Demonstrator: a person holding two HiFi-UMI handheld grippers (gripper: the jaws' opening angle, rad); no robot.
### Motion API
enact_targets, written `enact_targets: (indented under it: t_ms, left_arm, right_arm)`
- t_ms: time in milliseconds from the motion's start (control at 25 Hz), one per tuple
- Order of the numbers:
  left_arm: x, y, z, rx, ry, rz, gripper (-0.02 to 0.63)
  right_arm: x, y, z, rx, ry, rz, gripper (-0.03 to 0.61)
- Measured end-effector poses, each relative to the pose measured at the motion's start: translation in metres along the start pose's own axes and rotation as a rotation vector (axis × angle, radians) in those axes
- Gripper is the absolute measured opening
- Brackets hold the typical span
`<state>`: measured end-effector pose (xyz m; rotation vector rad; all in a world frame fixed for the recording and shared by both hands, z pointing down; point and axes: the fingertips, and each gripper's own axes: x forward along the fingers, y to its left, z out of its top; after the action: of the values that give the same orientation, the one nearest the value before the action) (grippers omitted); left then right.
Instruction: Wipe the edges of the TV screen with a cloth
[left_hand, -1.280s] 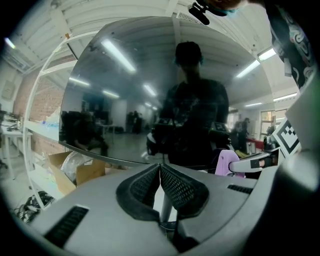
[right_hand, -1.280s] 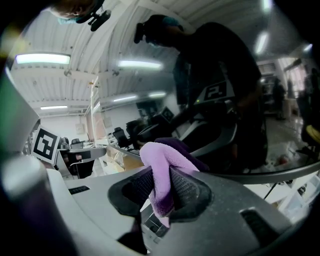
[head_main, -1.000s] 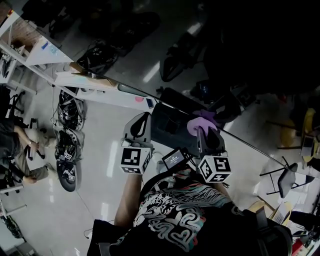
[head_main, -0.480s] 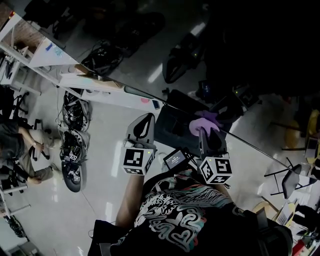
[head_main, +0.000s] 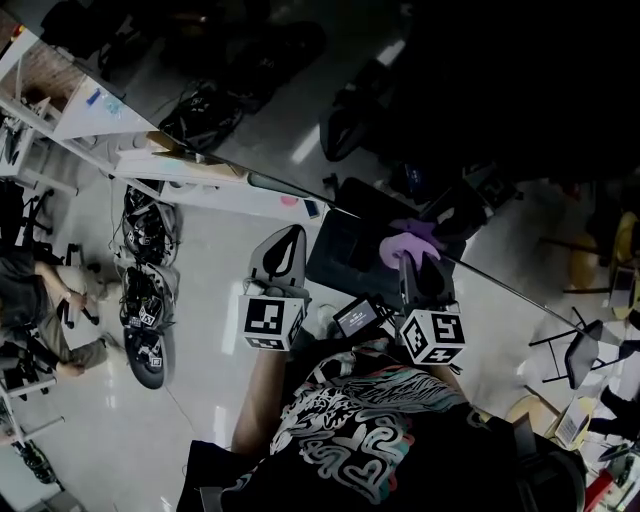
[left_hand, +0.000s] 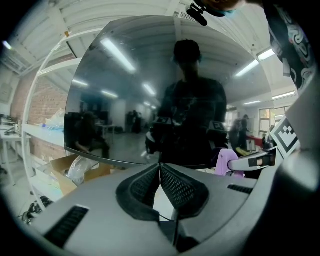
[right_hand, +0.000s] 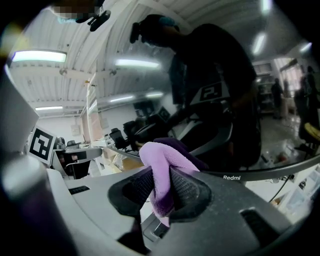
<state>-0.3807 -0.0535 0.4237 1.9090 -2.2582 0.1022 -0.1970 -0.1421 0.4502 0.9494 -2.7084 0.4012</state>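
The soft purple cloth is squeezed tight between the two fingers of the right gripper and pokes out past their tips; it is up against the bottom edge of the big dark shiny TV screen; only this view shows the word Redmi there; the left gripper has its fingers pressed together on nothing, near that edge.

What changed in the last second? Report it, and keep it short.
Nothing clearly moved. The right tongs still pinch the purple cloth at the TV screen's edge; the left tongs stay shut and empty beside them.
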Motion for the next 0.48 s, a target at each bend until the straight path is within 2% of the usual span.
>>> enact_targets:
  t_ms: [240, 480]
  left_arm:
    - [0.015, 0.028, 0.003, -0.007, -0.015, -0.046, 0.020]
    - [0.019, 0.044, -0.002, -0.012, -0.006, -0.111, 0.020]
  right_arm:
    - [0.013, 0.009, -0.001, 0.053, 0.017, -0.055, 0.117]
    - [0.013, 0.016, 0.000, 0.063, 0.000, -0.103, 0.117]
